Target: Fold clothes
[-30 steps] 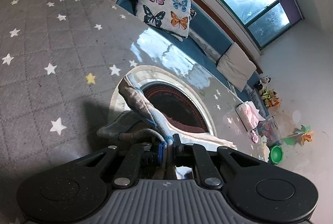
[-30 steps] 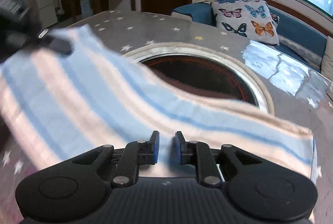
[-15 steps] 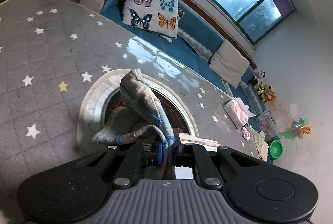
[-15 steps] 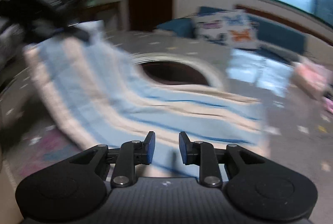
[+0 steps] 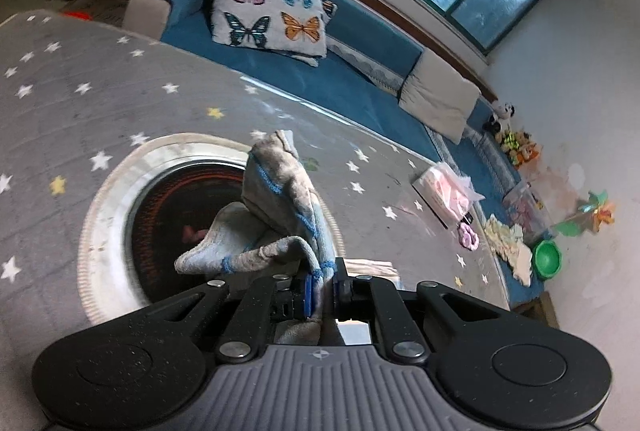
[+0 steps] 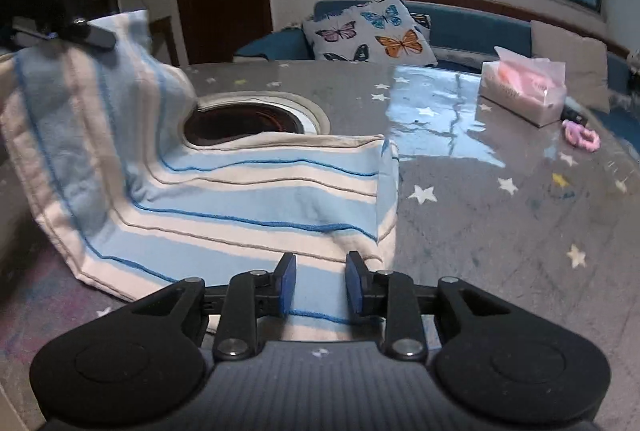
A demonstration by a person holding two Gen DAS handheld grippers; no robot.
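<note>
Starred table (image 6: 500,223): left fingers (image 5: 308,289) pinching towel (image 5: 280,199)

— What has the left gripper (image 5: 321,289) got?
— A bunched fold of striped cloth (image 5: 280,215), clamped tight between the blue pads (image 5: 307,291).
— And under it?
— The grey starred table (image 5: 120,103), with its round steel-rimmed well (image 5: 100,227).
— Behind?
— A blue sofa (image 5: 340,87) with a butterfly cushion (image 5: 268,15). A pink tissue pack (image 5: 444,191) sits near the table's edge.
</note>
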